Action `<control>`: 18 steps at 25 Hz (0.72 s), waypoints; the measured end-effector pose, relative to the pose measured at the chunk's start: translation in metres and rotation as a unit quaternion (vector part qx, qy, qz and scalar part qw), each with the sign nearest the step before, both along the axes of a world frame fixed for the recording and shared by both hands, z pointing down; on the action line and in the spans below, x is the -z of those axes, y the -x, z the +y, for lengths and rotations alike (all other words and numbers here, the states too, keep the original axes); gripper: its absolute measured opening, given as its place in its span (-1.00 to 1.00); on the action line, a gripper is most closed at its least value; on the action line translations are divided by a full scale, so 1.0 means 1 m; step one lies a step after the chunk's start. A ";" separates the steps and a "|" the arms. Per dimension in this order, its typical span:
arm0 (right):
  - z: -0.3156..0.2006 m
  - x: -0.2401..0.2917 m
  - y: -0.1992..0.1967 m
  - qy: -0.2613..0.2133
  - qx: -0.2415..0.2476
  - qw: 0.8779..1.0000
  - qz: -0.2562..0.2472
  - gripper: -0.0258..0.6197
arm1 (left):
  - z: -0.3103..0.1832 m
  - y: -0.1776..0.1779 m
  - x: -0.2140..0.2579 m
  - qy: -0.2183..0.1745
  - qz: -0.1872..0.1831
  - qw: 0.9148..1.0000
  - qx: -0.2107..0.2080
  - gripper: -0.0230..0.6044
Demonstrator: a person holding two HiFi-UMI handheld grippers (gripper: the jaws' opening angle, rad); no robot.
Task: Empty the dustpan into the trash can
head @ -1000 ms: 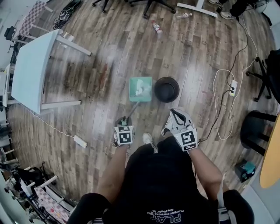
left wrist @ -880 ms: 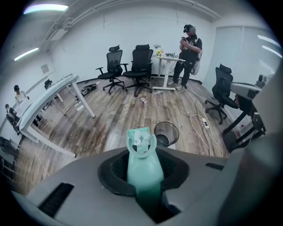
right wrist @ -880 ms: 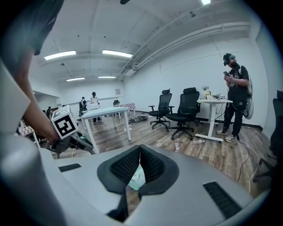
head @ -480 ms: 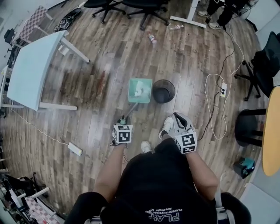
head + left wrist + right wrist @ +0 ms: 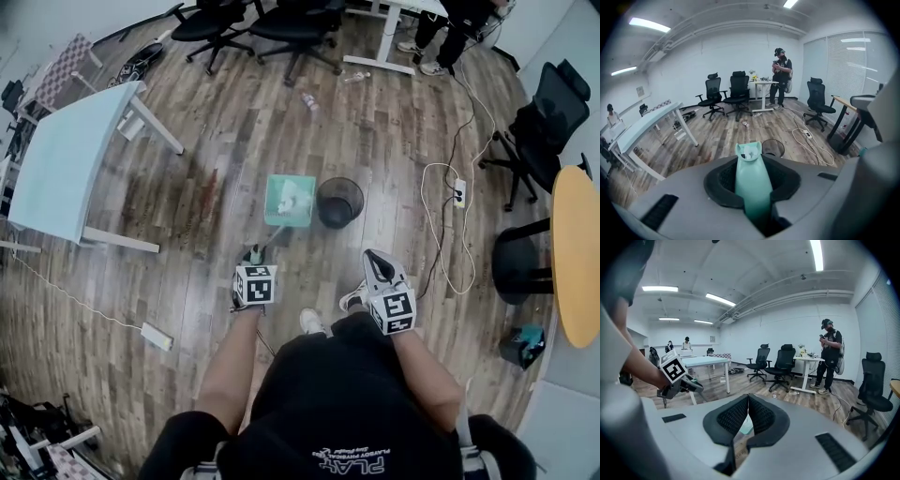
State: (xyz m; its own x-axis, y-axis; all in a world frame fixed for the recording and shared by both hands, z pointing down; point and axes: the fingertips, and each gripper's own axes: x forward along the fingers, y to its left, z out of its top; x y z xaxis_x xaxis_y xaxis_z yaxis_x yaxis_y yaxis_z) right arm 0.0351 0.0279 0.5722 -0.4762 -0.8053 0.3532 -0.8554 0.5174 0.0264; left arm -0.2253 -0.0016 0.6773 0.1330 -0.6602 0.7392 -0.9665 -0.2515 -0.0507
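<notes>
Left gripper [image 5: 255,255] is clamped on the teal handle [image 5: 752,192] of the dustpan [image 5: 289,200], its jaws partly closed around it. The pan sits out front, just beside the black trash can [image 5: 338,202], with white scraps [image 5: 291,195] inside. Right gripper [image 5: 747,411] is pinched together on nothing. Being light, stiff plastic on a long handle, the pan will likely swing and tip easily. A grip lower on the handle should steady it, since loose scraps spill readily.

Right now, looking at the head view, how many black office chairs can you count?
3. One office chair and a second stand side by side at the top edge; a third is at the right. A dark seat beside the round table may be a fourth.
</notes>
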 end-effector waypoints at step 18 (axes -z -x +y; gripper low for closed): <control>0.028 0.013 -0.017 -0.003 0.036 0.999 -0.009 -0.84 | 0.009 -0.026 0.064 -0.059 -0.012 0.998 -0.008 -0.62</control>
State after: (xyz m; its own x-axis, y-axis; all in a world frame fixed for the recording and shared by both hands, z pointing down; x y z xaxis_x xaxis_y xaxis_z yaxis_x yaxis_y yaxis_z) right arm 0.0522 0.0560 0.5597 -0.5386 -0.7711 0.3396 -0.8166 0.5770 0.0150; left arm -0.1991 0.0069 0.6132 0.1271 -0.7411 0.6593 -0.9607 -0.2573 -0.1041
